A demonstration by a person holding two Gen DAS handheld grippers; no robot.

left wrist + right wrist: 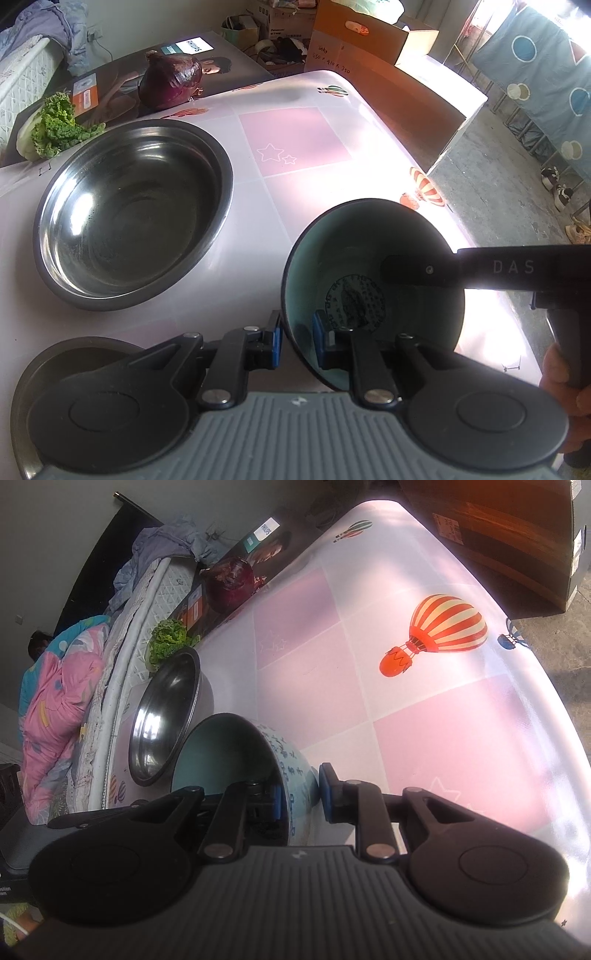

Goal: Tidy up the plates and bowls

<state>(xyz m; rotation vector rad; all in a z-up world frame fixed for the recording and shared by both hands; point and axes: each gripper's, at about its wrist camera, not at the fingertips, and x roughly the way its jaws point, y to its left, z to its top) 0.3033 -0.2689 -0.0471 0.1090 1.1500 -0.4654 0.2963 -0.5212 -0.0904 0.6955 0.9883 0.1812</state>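
Note:
A teal-lined ceramic bowl with blue writing on its white outside is tilted above the table. My left gripper straddles its near rim, one blue pad inside and one outside, with a gap showing. My right gripper straddles the opposite rim the same way; its finger reaches into the bowl in the left wrist view. A wide steel bowl sits on the table to the left and shows in the right wrist view too. A dark plate lies under my left gripper.
The table has a pink and white checked cover with balloon prints. A red onion and lettuce lie at the far left on a flat box. Cardboard boxes stand behind; the table edge drops to the floor on the right.

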